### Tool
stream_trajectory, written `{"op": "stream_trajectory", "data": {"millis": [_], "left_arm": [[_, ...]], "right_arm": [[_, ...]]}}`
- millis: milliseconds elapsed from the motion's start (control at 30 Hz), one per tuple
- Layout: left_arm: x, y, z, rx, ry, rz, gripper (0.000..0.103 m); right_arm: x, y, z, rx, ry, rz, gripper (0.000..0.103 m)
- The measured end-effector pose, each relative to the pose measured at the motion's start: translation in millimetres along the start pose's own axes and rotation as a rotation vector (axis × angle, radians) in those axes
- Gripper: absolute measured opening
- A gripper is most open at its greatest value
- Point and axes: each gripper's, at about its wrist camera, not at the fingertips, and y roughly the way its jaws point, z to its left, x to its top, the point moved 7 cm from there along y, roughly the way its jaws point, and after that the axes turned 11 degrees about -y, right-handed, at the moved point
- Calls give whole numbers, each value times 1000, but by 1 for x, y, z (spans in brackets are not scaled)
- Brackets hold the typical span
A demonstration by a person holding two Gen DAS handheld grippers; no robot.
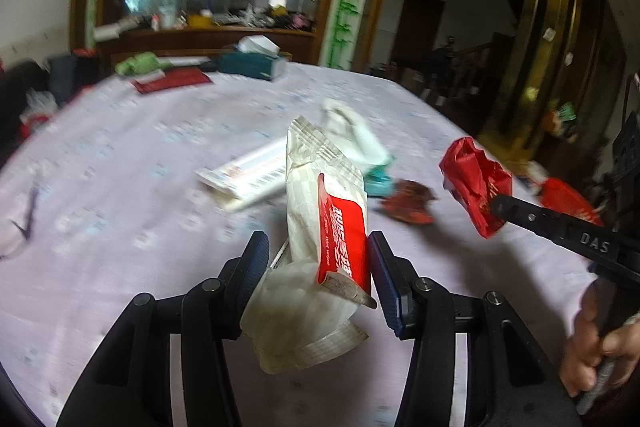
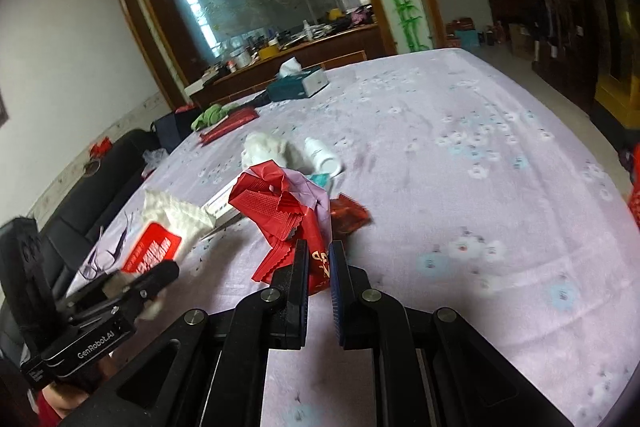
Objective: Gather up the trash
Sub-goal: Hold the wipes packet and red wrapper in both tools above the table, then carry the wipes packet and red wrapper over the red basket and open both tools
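Trash lifted clear of the lilac floral worktop (image 2: 460, 155): left gripper (image 1: 318, 255) clamps a white-and-red wet-wipe packet (image 1: 320, 227), right gripper (image 2: 318, 259) pinches a crumpled red foil wrapper (image 2: 280, 211).

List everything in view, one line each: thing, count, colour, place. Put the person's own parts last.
wet-wipe pack: one, white with red label, held between the left gripper's jaws.
red wrapper: one, red, crumpled, held in the right gripper's jaws.
flat box: one, white with barcode, mid-table.
small bottle: one, white, lying mid-table.
dark red wrapper: one, on the cloth beside the red wrapper.
tissue box: one, teal, far edge.
red packet: one, flat, far left.
tablecloth: one, lilac, floral.
left gripper: one, black.
right gripper: one, black.
hand: one, on the right gripper's handle.
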Motion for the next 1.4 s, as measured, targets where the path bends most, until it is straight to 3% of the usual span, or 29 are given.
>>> {"op": "stream_trajectory", "data": {"millis": [400, 700, 867, 967, 1033, 1133, 1200, 1400], "left_arm": [[13, -8, -99, -153, 113, 31, 49], [14, 0, -225, -331, 267, 87, 49], [7, 21, -298, -416, 330, 142, 49], [-2, 39, -321, -407, 352, 193, 49], [-5, 44, -317, -391, 357, 216, 49], [-6, 46, -291, -305, 376, 222, 54], [-3, 49, -258, -251, 333, 244, 66], [-22, 73, -193, -104, 251, 340, 69]], "right_arm": [[13, -85, -74, -120, 163, -97, 10], [11, -180, -161, -269, 333, -213, 10], [-1, -206, -213, -348, 420, -223, 10], [-12, -210, -238, -376, 463, -209, 10], [-22, -211, -247, -363, 483, -198, 10], [-29, -213, -253, -353, 485, -194, 10], [-32, -214, -257, -341, 485, -195, 10], [-37, -205, -262, -302, 497, -199, 10]]}}
